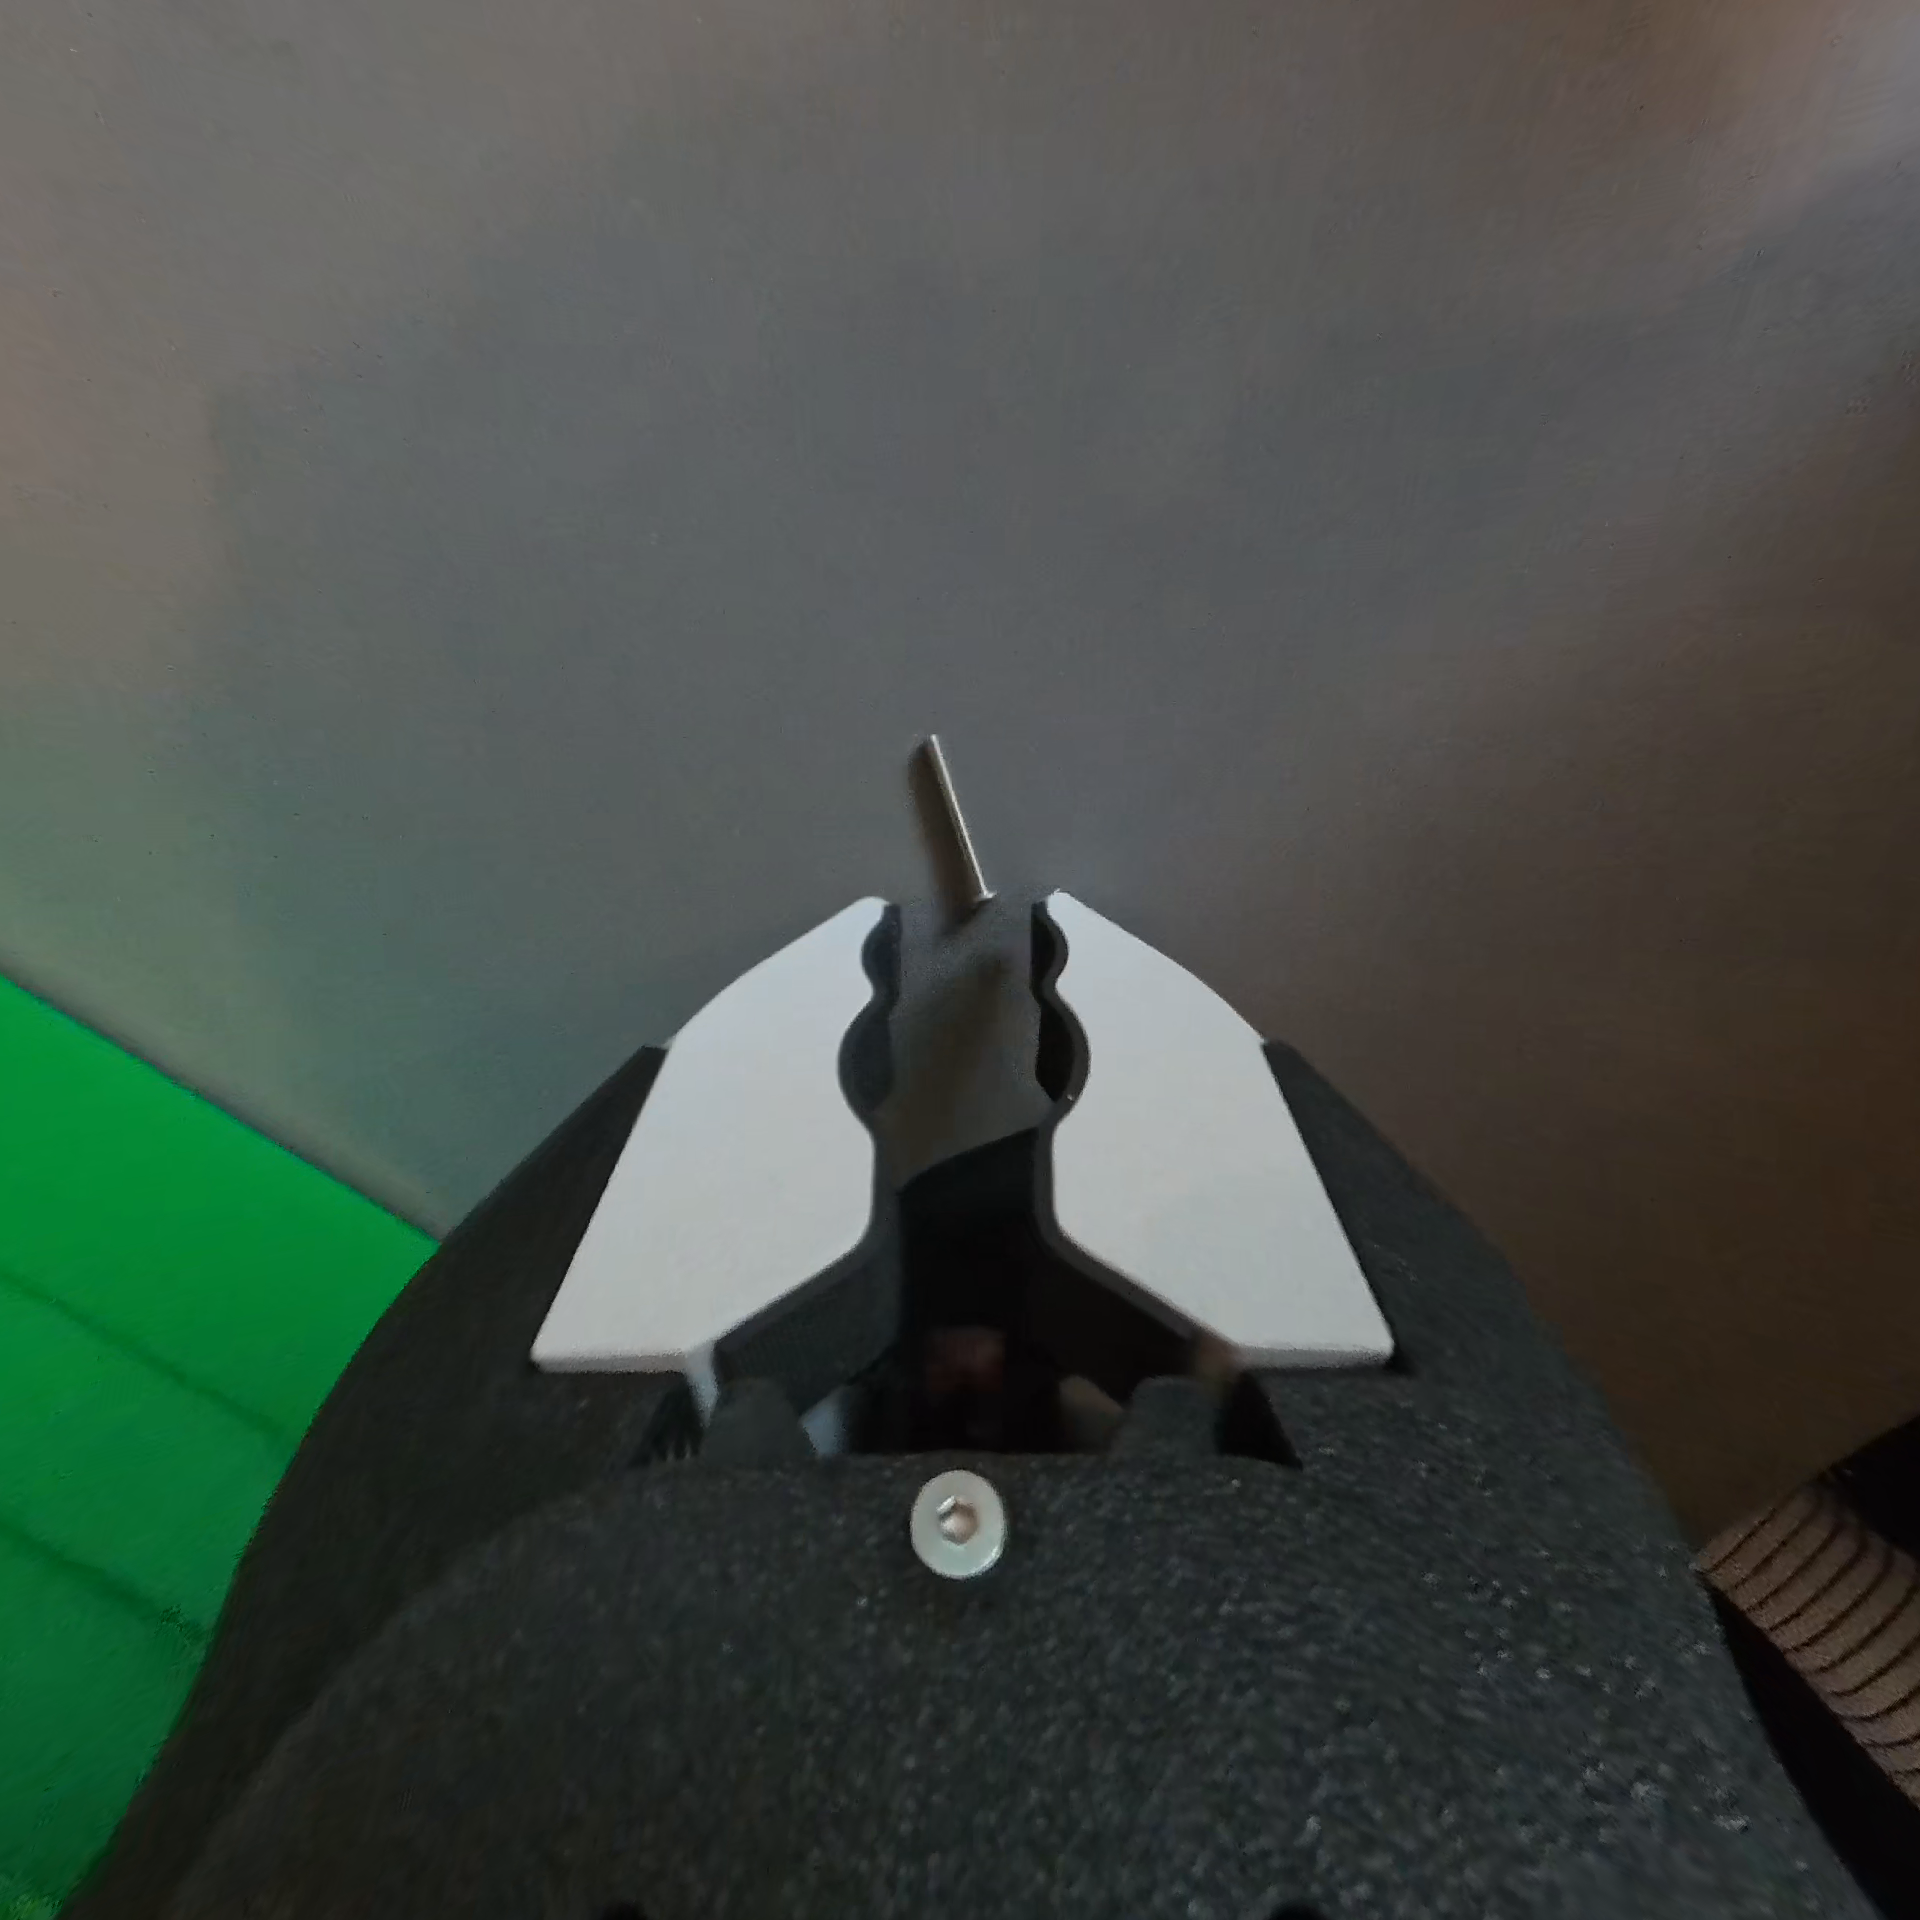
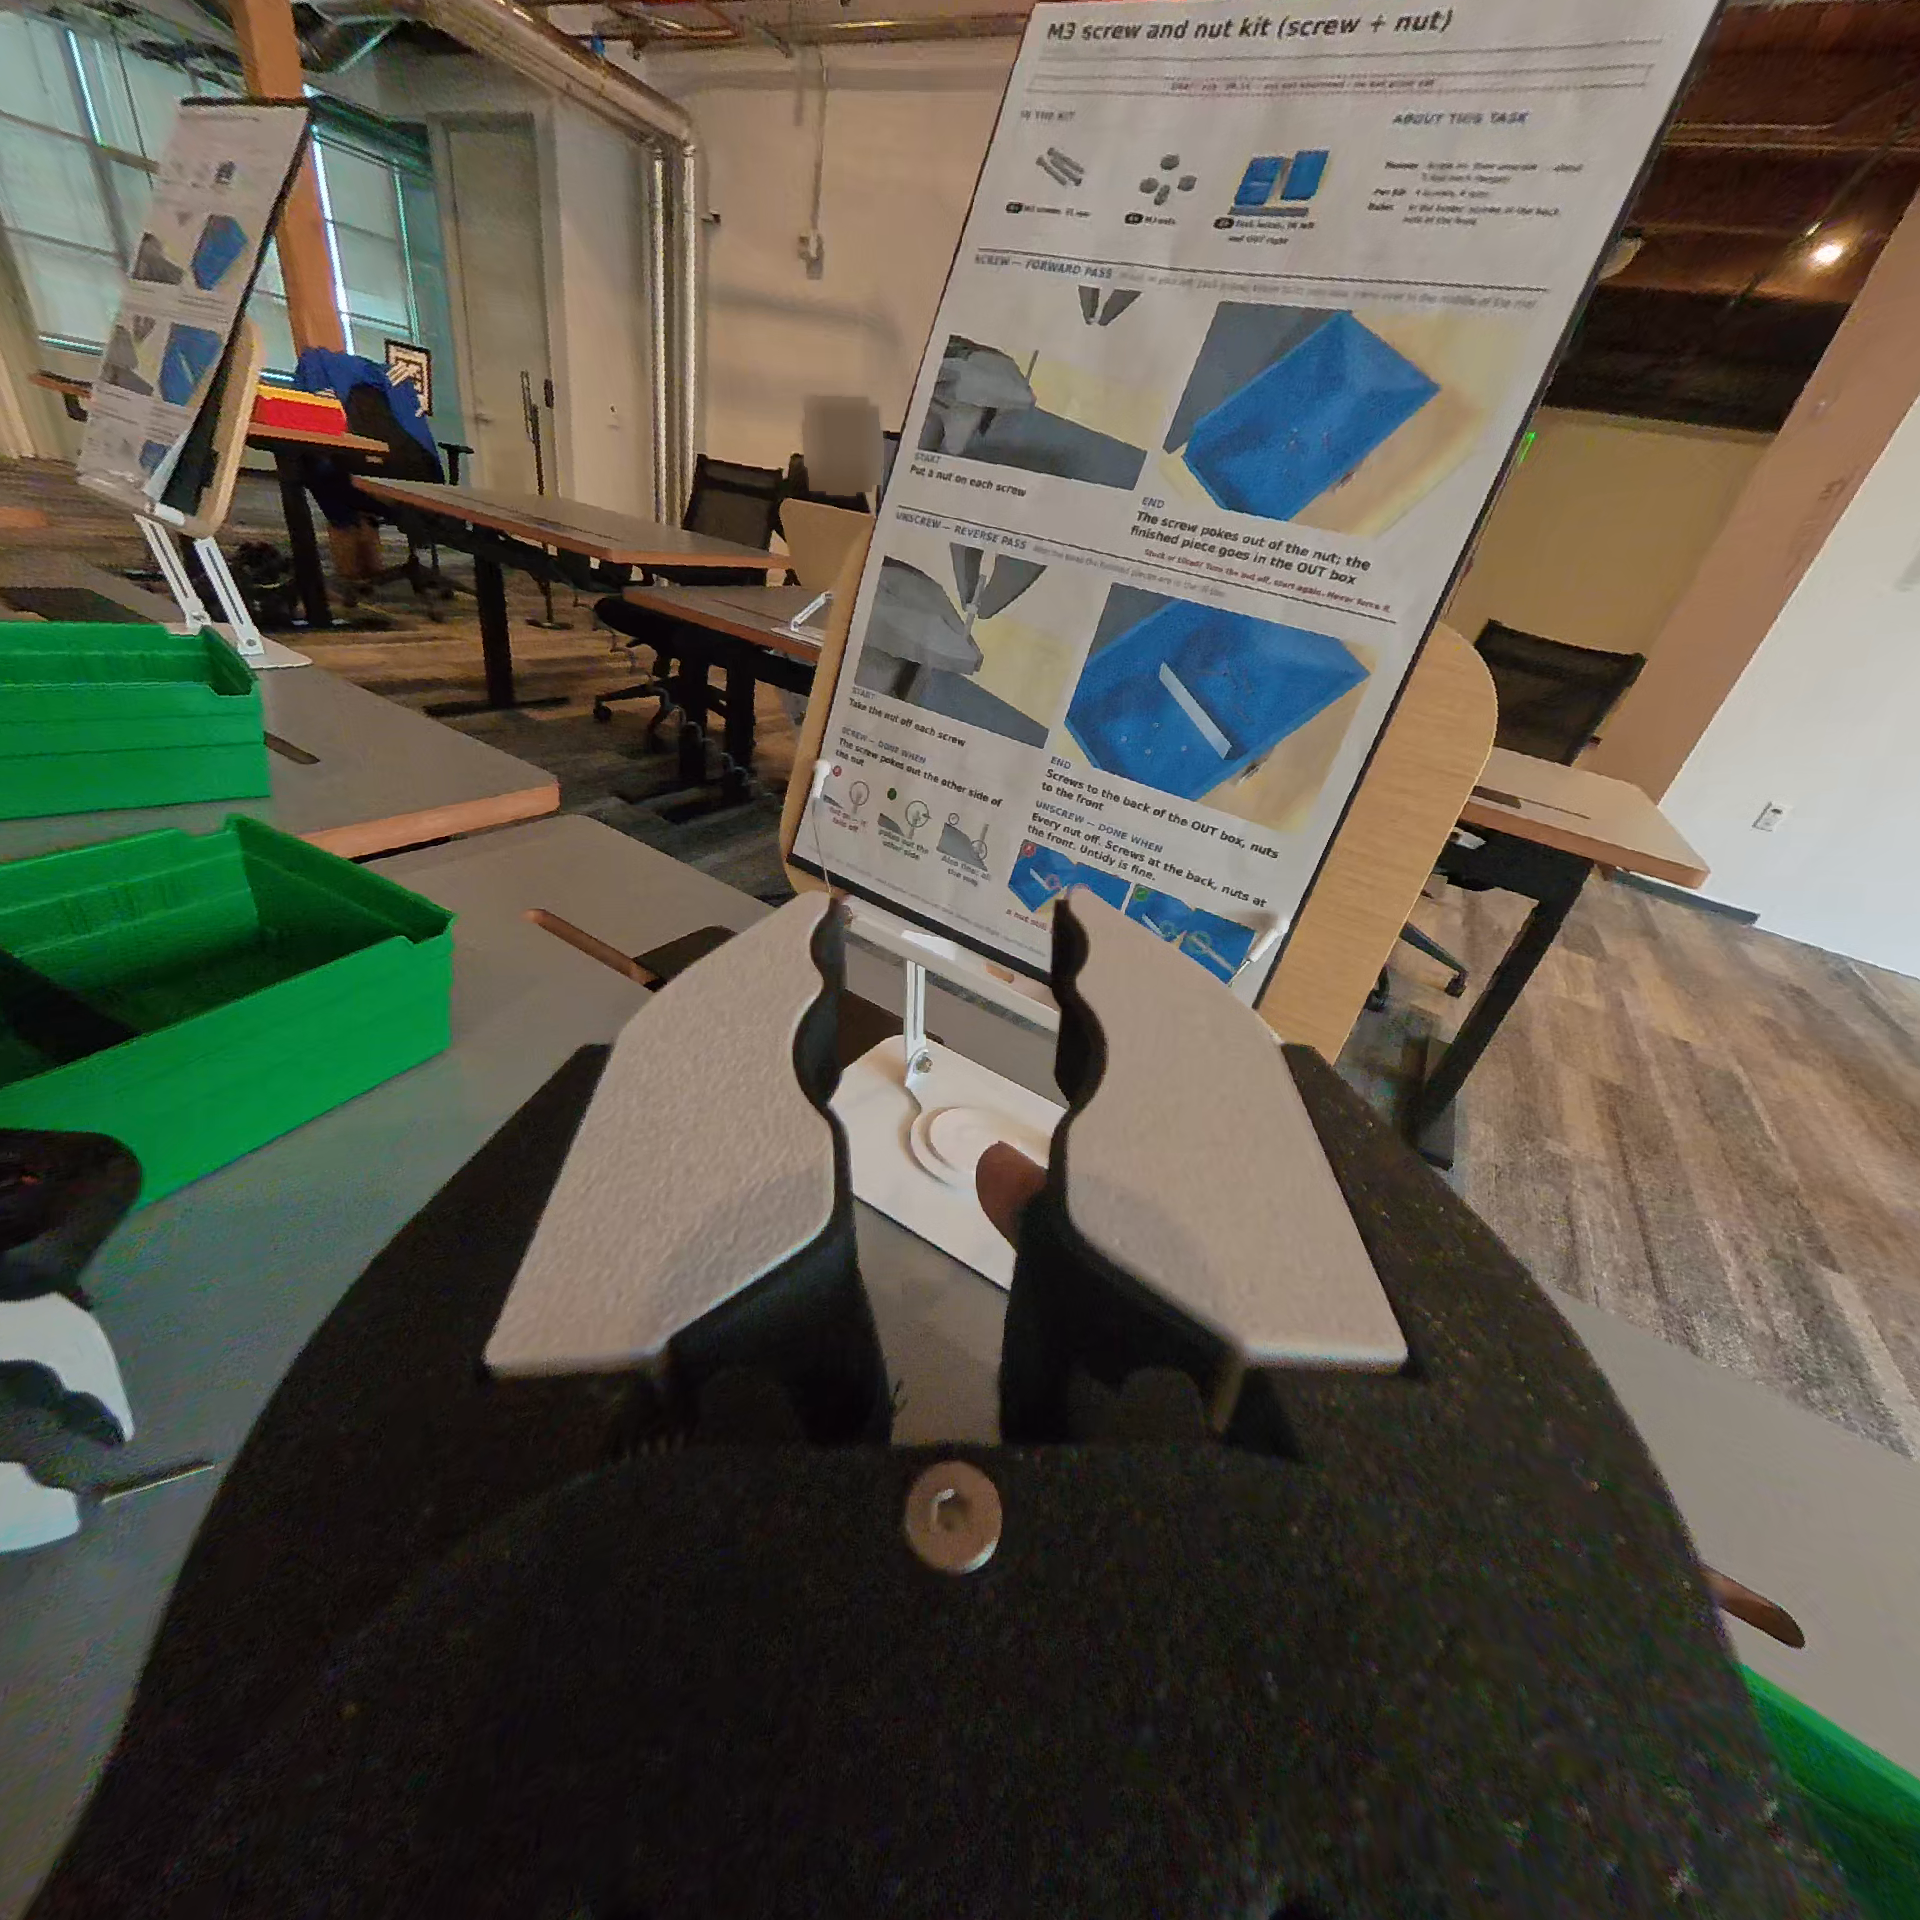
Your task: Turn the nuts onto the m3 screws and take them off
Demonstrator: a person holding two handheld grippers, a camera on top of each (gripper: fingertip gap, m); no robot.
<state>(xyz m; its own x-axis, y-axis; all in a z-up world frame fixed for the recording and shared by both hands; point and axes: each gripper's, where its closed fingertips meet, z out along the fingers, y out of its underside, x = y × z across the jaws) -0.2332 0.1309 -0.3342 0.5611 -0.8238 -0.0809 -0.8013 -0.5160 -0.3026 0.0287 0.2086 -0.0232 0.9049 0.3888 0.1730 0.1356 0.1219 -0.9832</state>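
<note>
- Left tongs (image 1: 961, 914): jaws apart, nothing clamped, tips low over the grey counter (image 1: 1039, 468).
- Screw (image 1: 951, 821): lies on the counter just beyond the left tongs' tips, in line with the gap and slanted a bit left. No pad touches it.
- No nut in either view, so I can't tell where the nuts are.
- Right tongs (image 2: 940, 925): to the right of the left tongs, raised, jaws wide apart with nothing between them.
- Green tray (image 2: 260, 1039): on the counter, beyond the left tongs. Its contents are not visible.
- Board (image 2: 1247, 468): instruction sheet on a white stand, farther off and right of the left tongs, straight ahead of the right tongs.
- Step in hand (judgement): pick up the bare screw so a nut can go on it.
- To do it well: push the left tongs forward until the shank sits between the pads, and rotate to match the slant.
- Clamp near the head end and leave most of the thread free for the nut.
- Close slowly. The screw is thin and round, so it will likely roll or flick away if one pad lands first.
- The right tongs should fetch a nut and bring it square to the thread tip.
</note>
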